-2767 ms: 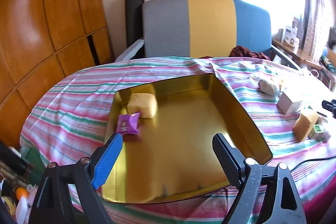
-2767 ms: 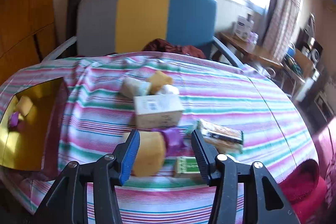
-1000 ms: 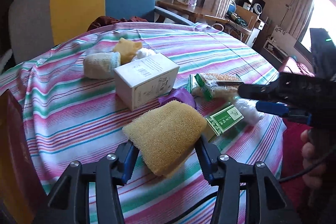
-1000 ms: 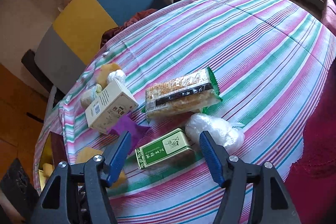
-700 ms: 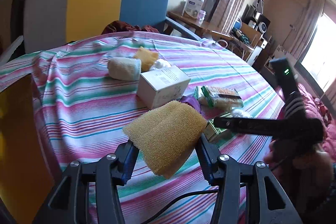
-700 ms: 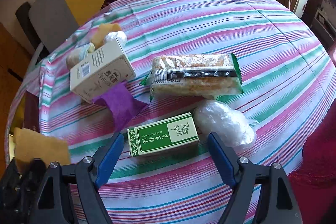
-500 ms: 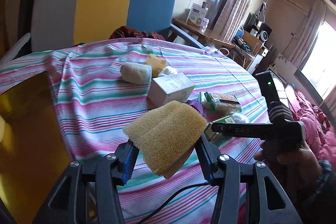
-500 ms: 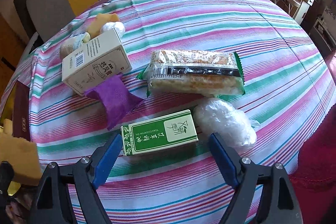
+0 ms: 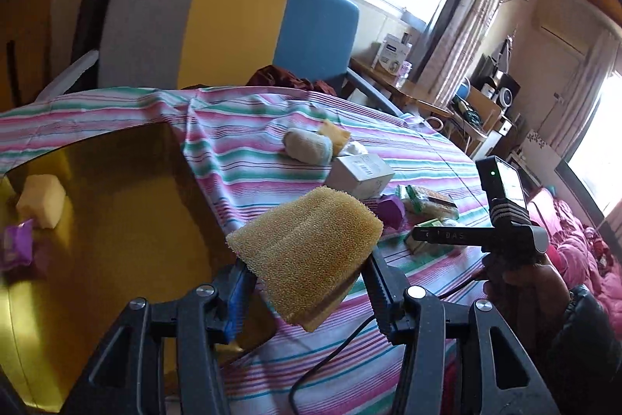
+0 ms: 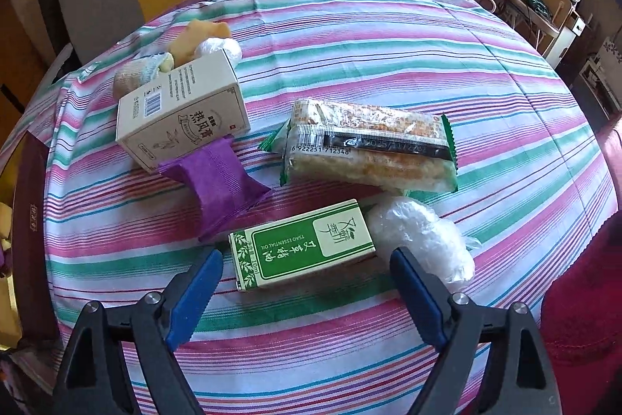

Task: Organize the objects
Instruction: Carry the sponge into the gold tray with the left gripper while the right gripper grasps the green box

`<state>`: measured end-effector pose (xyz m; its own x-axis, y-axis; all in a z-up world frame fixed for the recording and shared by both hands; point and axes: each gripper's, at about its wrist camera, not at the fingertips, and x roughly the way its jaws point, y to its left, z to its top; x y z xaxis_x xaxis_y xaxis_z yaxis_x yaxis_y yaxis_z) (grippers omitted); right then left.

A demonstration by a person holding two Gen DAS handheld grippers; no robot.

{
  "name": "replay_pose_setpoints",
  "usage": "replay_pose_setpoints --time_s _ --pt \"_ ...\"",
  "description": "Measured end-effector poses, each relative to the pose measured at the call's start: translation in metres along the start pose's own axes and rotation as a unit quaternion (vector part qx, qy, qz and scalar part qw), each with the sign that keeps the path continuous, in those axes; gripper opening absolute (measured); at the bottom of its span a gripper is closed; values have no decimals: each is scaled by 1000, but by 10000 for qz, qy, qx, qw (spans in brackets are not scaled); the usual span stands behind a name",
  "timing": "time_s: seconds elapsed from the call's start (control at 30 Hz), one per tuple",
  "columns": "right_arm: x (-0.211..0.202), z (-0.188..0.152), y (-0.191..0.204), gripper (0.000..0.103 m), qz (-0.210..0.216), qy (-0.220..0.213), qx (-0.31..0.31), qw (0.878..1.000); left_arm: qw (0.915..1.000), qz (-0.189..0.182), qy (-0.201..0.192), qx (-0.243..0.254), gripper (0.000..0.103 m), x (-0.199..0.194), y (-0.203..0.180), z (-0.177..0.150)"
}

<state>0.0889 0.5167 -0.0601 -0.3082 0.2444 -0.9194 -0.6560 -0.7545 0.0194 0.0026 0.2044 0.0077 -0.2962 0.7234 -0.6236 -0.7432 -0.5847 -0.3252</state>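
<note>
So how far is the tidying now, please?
Done: a pale sponge and a purple packet already lie in the gold box. In hand: the left gripper is shut on a yellow sponge, beside the box. The right gripper is open at the green box. Left on the cloth: white carton, purple pouch, snack pack, plastic bundle.

The green box (image 10: 302,244) reads "TSAO ESSENTIAL OIL" and "10ml", the snack packet (image 10: 369,152) carries barcode digits "6 922251 712348" and a date beginning "2025", the cream carton (image 10: 182,115) bears Chinese characters, and the right claw (image 9: 443,235) shows "DAS".
</note>
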Motion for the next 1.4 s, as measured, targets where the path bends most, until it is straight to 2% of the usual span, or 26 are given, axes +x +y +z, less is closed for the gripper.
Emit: replay_pose_setpoints --time_s 0.2,0.23,0.27,0.33,0.47,0.6,0.7,0.87,0.93,1.0,1.23,1.33,1.4 --pt "9 2 6 89 -227 45 -223 9995 9993 245 -9 -276 53 -16 31 -10" --pt "9 2 6 87 -293 16 -259 9992 9990 304 -28 -312 53 -20 37 -11" --pt "9 2 6 75 -338 3 -281 9990 9987 373 -57 -347 53 -25 43 -12" --pt "8 1 6 75 -319 3 -324 9990 9973 542 -130 -468 53 -36 56 -13" --pt "2 -3 13 75 -302 -84 -503 9982 9915 1040 -297 -724 53 -59 93 -12" --pt "-7 -4 12 75 -198 -202 -437 9986 9806 1652 -260 -1022 53 -71 135 -13" --pt "-10 -3 8 75 -176 -277 -351 9988 9723 2041 -98 -1133 53 -66 162 -12" --pt "-13 -1 8 75 -87 -365 -367 9986 9663 2320 189 -1102 53 -44 189 -4" --pt "-13 0 9 75 -67 -386 -361 9986 9627 2456 478 -1031 53 -30 195 -4" --pt "-14 -1 8 75 -51 -397 -331 9986 9620 2431 634 -1068 53 -25 199 -9" --pt "-17 -1 8 75 6 -486 -358 9982 9526 2845 599 -899 57 -18 204 2" --pt "-17 -1 7 75 6 -503 -336 9982 9425 3225 499 -723 60 -12 208 11" --pt "-18 -2 7 75 31 -527 -325 9981 9443 3175 356 -788 67 -18 209 16"
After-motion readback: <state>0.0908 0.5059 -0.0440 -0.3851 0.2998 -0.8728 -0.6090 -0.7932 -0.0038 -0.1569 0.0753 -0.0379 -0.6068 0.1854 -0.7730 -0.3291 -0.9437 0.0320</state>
